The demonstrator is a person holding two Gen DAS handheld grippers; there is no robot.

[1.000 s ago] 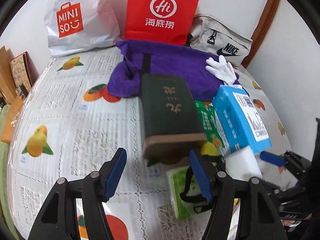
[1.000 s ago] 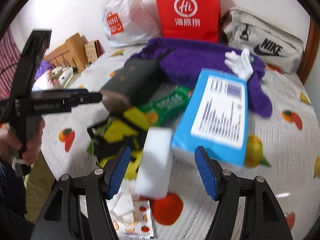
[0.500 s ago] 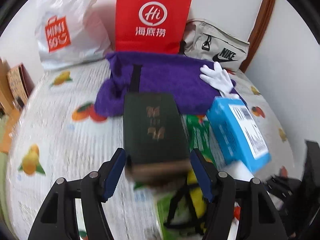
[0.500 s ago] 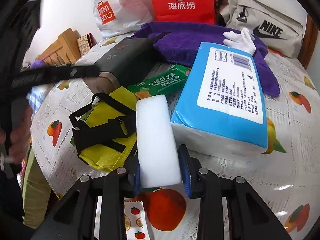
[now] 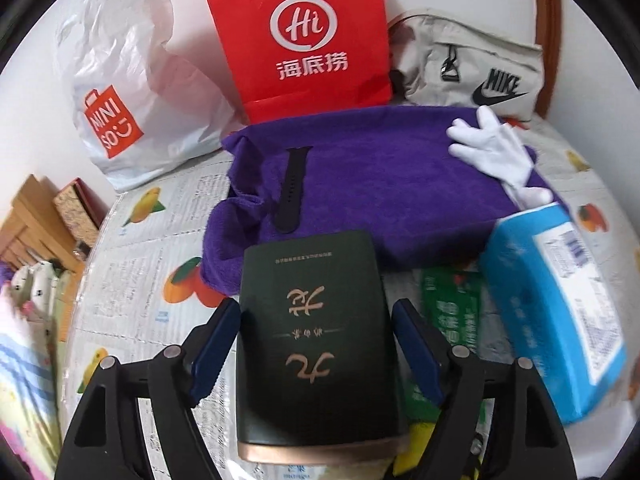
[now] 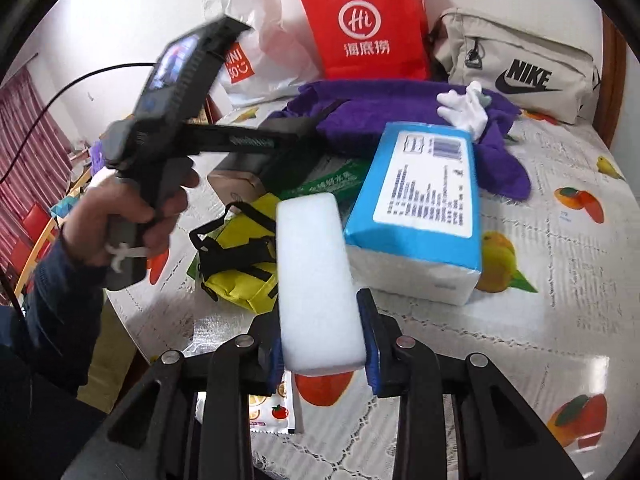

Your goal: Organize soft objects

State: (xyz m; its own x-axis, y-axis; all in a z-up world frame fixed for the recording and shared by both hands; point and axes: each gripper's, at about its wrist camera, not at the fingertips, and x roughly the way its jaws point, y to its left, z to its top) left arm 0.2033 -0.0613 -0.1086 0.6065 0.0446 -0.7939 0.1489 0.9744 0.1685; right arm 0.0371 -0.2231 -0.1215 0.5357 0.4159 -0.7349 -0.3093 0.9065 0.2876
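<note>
Sponge gripped, sorting barely begun

Right gripper [image 6: 322, 354] fingers clamp the white sponge [image 6: 316, 280], lifted above the surface [image 6: 540, 320]. Left gripper [image 5: 316, 348] fingers have just been widening, straddling the dark green box [image 5: 316, 344] without pressing. Towel [image 5: 380, 184], glove [image 5: 496, 152], tissues [image 6: 424, 208] remain at twelve o'clock.

We read "MINISO" in white letters on the orange bag-shaped logo of the white plastic bag [image 5: 132, 96]. On the red paper bag [image 5: 304, 36] we see a white ring with "Hi" and below it "海底捞". The beige pouch [image 6: 516, 68] carries "NIKE" with the swoosh in black. Gold characters stand on the dark green box [image 5: 316, 344], too stylised for us to read. The blue tissue pack [image 6: 424, 196] bears a white label with a barcode and print too fine to read.
</note>
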